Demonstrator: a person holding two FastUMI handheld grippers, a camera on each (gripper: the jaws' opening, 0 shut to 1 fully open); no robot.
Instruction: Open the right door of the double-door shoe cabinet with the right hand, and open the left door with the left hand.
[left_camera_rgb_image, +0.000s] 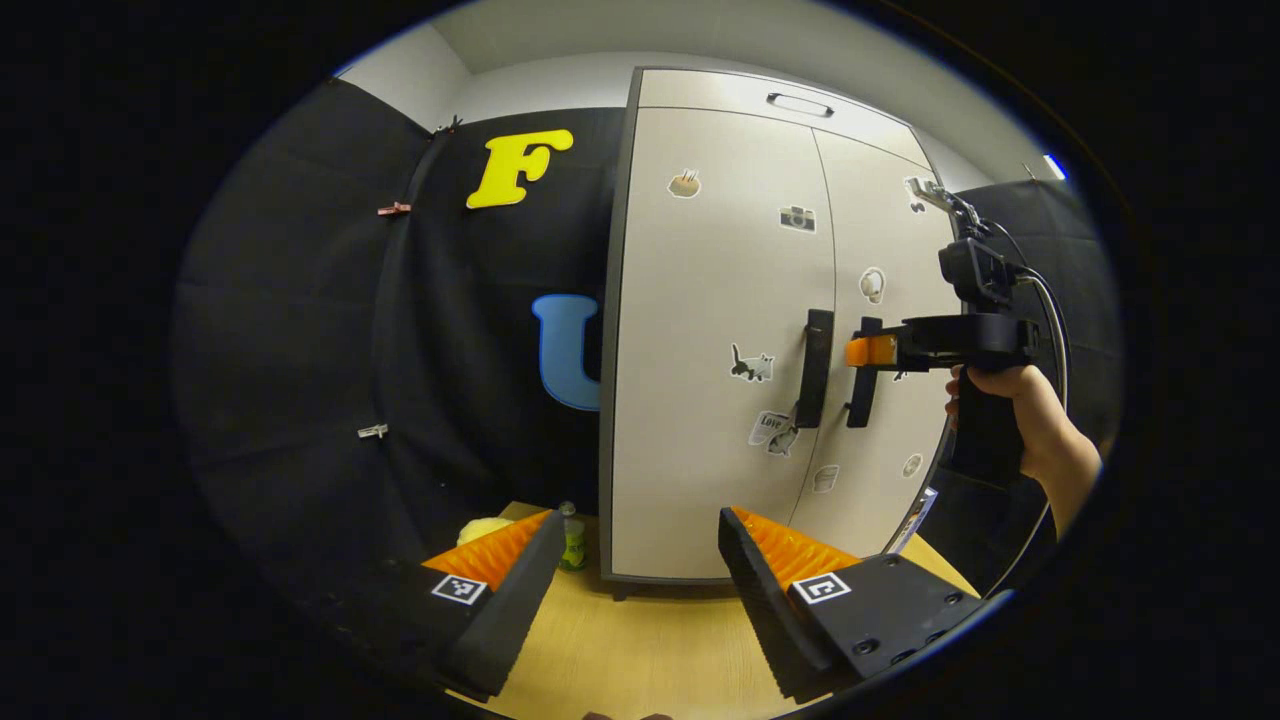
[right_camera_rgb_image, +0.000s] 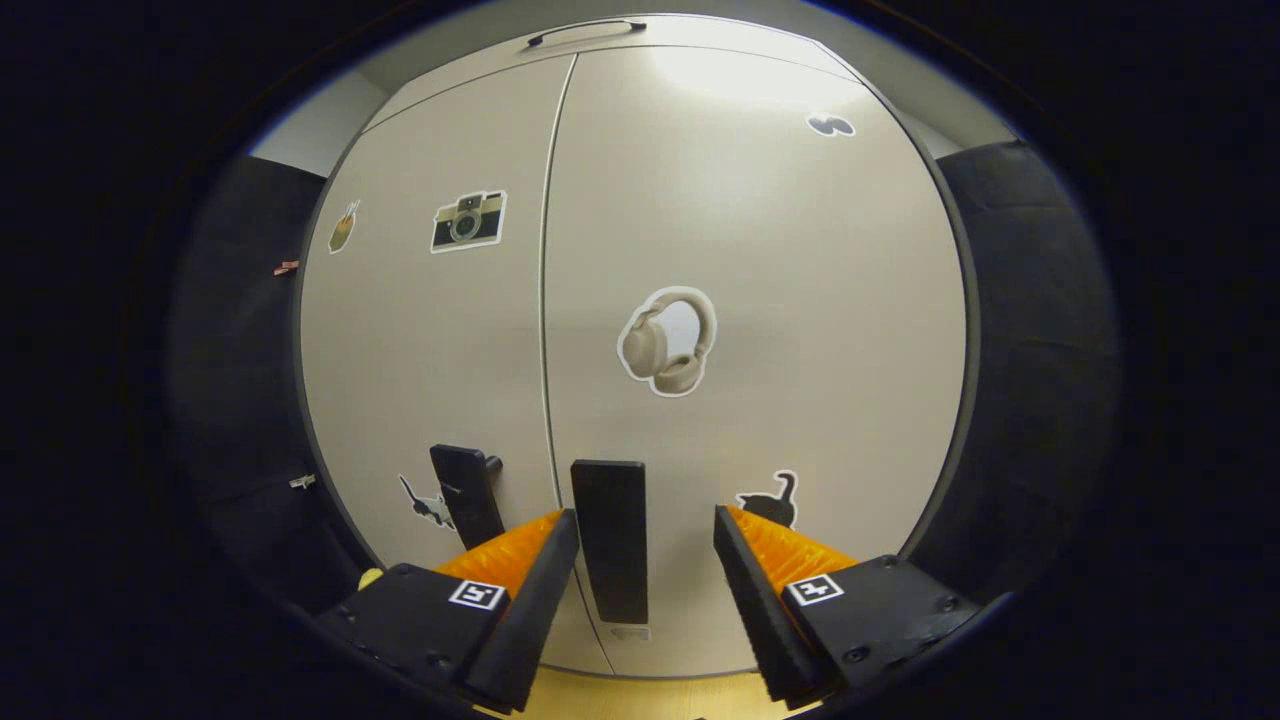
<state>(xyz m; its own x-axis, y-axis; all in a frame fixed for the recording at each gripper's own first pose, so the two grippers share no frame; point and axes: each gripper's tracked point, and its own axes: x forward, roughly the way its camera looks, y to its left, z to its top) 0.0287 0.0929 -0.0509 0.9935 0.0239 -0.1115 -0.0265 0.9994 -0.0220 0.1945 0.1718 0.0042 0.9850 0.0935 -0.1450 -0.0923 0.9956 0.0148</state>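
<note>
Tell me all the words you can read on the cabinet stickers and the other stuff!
No words read clearly here.
Paper sticker low on the left door: it has writing, too blurred to read.
Bottle beside the cabinet: label too small to read.
Square marker on the right tongs: a pattern, no words.
Camera sticker and headphones sticker: pictures, no words.

Both cabinet doors (left_camera_rgb_image: 720, 330) stand closed. The right door's handle (right_camera_rgb_image: 612, 540) sits between the right gripper's (right_camera_rgb_image: 640, 560) spread fingers, gaps on either side. The left handle (left_camera_rgb_image: 815, 368) is unobstructed.
</note>
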